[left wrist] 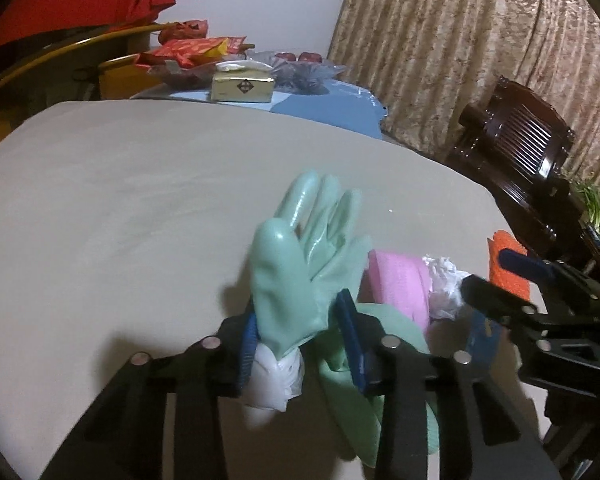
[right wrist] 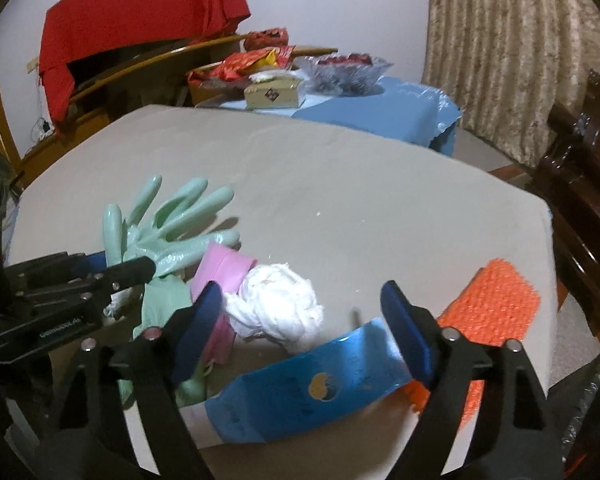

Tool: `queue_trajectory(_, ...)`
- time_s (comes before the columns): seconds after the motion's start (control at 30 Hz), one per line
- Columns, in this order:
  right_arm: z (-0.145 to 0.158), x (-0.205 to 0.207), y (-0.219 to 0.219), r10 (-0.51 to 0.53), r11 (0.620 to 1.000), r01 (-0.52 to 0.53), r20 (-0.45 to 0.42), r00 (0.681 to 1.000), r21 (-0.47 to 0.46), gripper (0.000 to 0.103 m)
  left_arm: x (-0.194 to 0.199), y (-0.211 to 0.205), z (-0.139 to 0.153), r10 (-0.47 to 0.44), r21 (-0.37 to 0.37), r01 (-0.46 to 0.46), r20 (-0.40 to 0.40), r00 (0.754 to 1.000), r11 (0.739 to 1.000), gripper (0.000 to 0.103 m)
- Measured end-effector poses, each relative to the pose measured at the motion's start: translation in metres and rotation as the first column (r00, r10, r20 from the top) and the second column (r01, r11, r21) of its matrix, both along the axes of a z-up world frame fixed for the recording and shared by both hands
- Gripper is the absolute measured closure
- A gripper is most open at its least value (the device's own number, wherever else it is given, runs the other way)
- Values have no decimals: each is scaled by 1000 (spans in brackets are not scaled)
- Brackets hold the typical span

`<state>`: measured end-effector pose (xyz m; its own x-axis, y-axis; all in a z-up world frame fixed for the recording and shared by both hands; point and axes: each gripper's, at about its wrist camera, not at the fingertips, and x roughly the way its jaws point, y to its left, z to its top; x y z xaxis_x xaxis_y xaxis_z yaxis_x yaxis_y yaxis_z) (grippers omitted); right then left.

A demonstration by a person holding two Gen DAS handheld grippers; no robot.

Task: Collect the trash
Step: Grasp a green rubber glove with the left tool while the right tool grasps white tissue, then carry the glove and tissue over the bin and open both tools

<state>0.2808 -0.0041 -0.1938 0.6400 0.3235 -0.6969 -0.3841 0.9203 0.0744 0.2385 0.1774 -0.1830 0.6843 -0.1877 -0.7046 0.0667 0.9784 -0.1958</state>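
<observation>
Pick-up step of trash collection, both grippers down in the pile at the near edge of the beige table (left wrist: 140,184). Left gripper (left wrist: 298,344) straddling the wrist part of the mint green rubber glove (left wrist: 300,248), glove fingers standing up past the tips; blue pads look close against the rubber, with a white plastic scrap (left wrist: 274,380) bunched just below; gap narrow, probably clamped, but full contact on the right-hand pad not clear. Right gripper (right wrist: 300,320) with jaws apart, nothing pinched: crumpled white tissue wad (right wrist: 276,304) between the fingers and beyond the tips, blue paper package (right wrist: 300,392) lying flat under and across the gap, pink item (right wrist: 220,268) just beside the left-hand pad. Orange textured pad (right wrist: 496,304) off to the outside, near the table corner. Next move, judged: finish the squeeze on the glove and lift straight up; right side needs to commit to one target, tissue or package, and close on it; flat package likely harder to pinch than the wad. Two grippers near each other, so separate before lifting. Room: far half of the table bare, plenty of space to pull away that way; dark wooden chair (right wrist: 580,184) beside the right table edge, limited swing there. No bin visible in either view.
</observation>
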Motion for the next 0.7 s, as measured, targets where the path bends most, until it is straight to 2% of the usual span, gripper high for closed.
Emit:
queue_trajectory(0.17,-12,3,6,47,999,-47,-67,997,11,50,-1,4,4,14,-42,-14,5,1000,999,75)
queue_trajectory(0.23,-16,3,9,66,998,-65,-95,993,15,63,-2,5,7,22,-44,-21,16,1000,999,75)
queue_trajectory(0.47,3,-4,5,69,997,-68,-43,997,39,67,-13,13,26,76,-67,-72,52,996,995,76)
queue_trajectory(0.7,31,-11,1,75,996,-76,20,997,52,67,-22,10,44,101,-34,-98,84,991,995,76)
